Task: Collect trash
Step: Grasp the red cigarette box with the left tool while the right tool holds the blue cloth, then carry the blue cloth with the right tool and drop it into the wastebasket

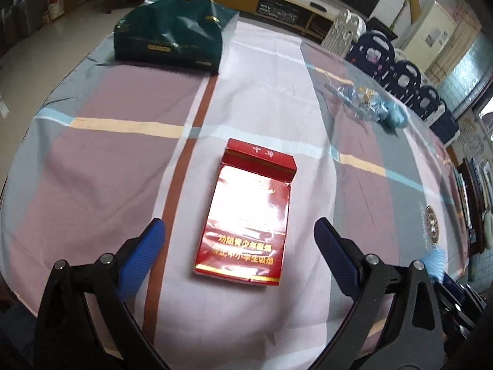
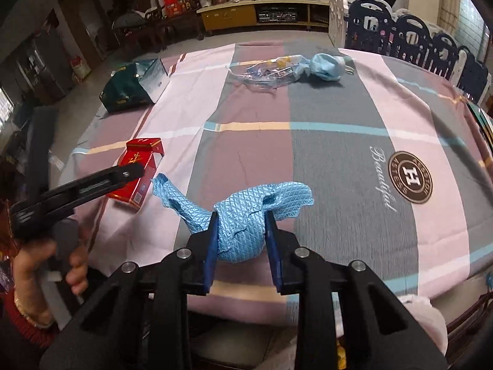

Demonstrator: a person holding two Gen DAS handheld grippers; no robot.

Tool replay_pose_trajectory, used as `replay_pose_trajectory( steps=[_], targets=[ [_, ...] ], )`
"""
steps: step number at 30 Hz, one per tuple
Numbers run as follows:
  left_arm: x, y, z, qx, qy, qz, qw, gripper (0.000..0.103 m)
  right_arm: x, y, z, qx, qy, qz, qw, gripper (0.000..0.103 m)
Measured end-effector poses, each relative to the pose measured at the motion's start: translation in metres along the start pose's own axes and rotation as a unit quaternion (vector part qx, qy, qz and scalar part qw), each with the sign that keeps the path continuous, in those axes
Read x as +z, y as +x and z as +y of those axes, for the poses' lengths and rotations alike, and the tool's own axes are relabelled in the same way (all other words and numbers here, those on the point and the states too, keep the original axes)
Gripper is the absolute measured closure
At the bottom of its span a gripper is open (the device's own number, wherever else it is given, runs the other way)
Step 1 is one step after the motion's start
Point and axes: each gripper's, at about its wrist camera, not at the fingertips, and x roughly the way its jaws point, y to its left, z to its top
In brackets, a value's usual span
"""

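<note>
The right gripper has its fingers narrowed onto one crumpled blue quilted cloth, pads pressing both its sides, loose ends spilling out ahead and to either side. The left gripper has its fingers spread wide, nothing pinched; one red cigarette pack lies flat on the surface just ahead of the gap, lid flipped open at the far end. Gold Chinese lettering crosses the pack's near end; I cannot make it out surely. A person's hand grips the left tool's handle.

Ahead of the right fingers the checked cloth cover lies bare, printed with "Beautiful" in script beside a round brown badge with an "H". Further out is one heap of clear plastic wrap and blue material. Far to the left of both pairs of fingers, near the surface's edge, sits one dark green bag with gold trim. The surface's right edge runs along a row of dark and white panels.
</note>
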Motion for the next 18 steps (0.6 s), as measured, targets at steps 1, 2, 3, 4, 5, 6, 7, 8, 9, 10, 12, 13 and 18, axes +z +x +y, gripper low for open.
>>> replay_pose_trajectory(
  steps=[1,2,3,4,5,6,7,8,9,10,12,13,18],
  targets=[
    [0.001,0.006,-0.004,0.002,0.008,0.009,0.9999,0.007,-0.006,-0.009,-0.003,0.004,0.006,-0.004,1.0,0.074],
    [0.001,0.01,-0.007,0.004,0.017,0.016,0.9997,0.009,-0.011,-0.014,-0.005,0.007,0.011,-0.006,1.0,0.074],
    [0.0,0.013,-0.011,0.009,0.027,0.018,0.9994,0.012,-0.015,-0.019,-0.007,0.011,0.017,-0.007,1.0,0.074],
    [-0.002,0.014,-0.015,0.021,0.042,0.016,0.9988,0.021,-0.02,-0.023,-0.011,0.015,0.025,-0.008,1.0,0.074],
    [-0.005,0.014,-0.019,0.038,0.058,0.009,0.9976,0.034,-0.024,-0.028,-0.014,0.02,0.035,-0.011,0.999,0.074],
    [-0.006,0.014,-0.021,0.047,0.069,0.005,0.9965,0.038,-0.027,-0.03,-0.017,0.023,0.041,-0.013,0.999,0.074],
    [-0.008,0.013,-0.023,0.053,0.075,0.002,0.9958,0.046,-0.029,-0.033,-0.019,0.025,0.048,-0.016,0.998,0.074],
    [-0.008,0.012,-0.022,0.047,0.071,0.001,0.9963,0.046,-0.031,-0.035,-0.02,0.024,0.051,-0.019,0.998,0.074],
    [-0.009,0.01,-0.02,0.039,0.062,0.002,0.9973,0.046,-0.033,-0.037,-0.021,0.023,0.054,-0.021,0.998,0.074],
    [-0.01,0.006,-0.017,0.038,0.05,-0.001,0.998,0.046,-0.034,-0.038,-0.022,0.023,0.057,-0.022,0.998,0.074],
    [-0.013,-0.003,-0.014,0.041,0.042,-0.011,0.9982,0.046,-0.036,-0.04,-0.024,0.025,0.064,-0.026,0.997,0.074],
    [-0.017,-0.011,-0.013,0.041,0.035,-0.02,0.9984,0.046,-0.038,-0.042,-0.026,0.026,0.068,-0.028,0.997,0.074],
    [-0.037,-0.059,-0.01,0.017,0.011,-0.056,0.9982,0.046,-0.043,-0.045,-0.025,0.02,0.077,-0.026,0.996,0.074]
  ],
)
